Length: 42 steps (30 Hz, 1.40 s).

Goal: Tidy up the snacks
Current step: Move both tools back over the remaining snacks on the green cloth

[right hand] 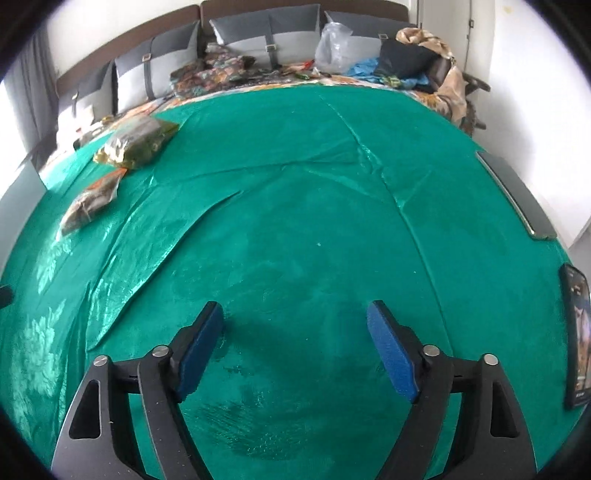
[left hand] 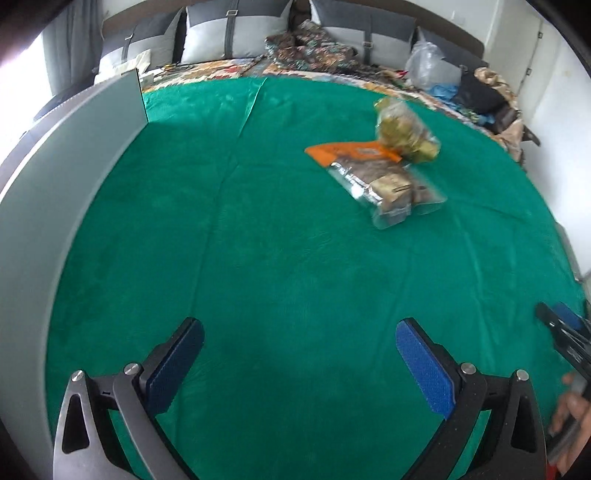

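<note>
Hovering tilted down over the green bed (left hand: pixel 258 240), left gripper (left hand: pixel 299 345) and right gripper (right hand: pixel 295 325) have fingers spread, empty; snack bags (left hand: pixel 388 173) lie together toward the headboard edge.

Two wrist fisheyes, angled down over green cloth (left hand: pixel 258 221), both facing the cushions (right hand: pixel 236 33), sharing snack bags (left hand: pixel 388 173).

Black left gripper (left hand: pixel 299 341), blue pads (left hand: pixel 424 369), silver screws

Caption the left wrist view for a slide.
Open left tongs hover empty over the green cloth, facing three snack bags piled together.
</note>
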Tool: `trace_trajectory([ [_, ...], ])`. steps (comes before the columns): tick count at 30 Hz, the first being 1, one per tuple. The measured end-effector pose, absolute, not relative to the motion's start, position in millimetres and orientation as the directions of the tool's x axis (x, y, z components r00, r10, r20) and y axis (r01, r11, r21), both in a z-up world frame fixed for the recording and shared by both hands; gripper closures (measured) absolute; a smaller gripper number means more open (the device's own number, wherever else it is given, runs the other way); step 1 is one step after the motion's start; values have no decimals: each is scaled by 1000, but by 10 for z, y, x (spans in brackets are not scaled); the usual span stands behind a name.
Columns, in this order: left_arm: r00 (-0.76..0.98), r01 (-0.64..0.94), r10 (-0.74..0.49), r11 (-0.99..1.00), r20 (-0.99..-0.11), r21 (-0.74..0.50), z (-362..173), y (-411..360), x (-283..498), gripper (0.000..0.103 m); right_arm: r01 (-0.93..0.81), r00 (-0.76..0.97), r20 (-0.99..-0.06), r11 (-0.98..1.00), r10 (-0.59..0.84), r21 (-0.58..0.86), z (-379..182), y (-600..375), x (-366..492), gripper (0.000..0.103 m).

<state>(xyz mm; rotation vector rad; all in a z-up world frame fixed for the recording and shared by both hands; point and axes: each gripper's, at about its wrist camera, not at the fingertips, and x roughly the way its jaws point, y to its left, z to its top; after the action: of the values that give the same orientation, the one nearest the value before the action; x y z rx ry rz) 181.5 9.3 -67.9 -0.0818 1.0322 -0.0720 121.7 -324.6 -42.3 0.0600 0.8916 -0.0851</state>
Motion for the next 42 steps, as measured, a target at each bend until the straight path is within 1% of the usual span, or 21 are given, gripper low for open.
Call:
trace_trajectory([
  [2, 501, 9, -84, 996, -861, -92, -772, 72, 1837, 1, 94, 622, -781, 996, -61, -2, -440, -3216, 1236, 17],
  [6, 563, 42, -30, 999, -826, -7, -847, 36, 1749, 0, 94, 623, -781, 996, -53, 8, -462, -3261, 1223, 17],
  [42, 574, 39, -36, 999, -818, -17, -872, 73, 1730, 0, 94, 623, -781, 996, -52, 8, -452, -3265, 1207, 15],
])
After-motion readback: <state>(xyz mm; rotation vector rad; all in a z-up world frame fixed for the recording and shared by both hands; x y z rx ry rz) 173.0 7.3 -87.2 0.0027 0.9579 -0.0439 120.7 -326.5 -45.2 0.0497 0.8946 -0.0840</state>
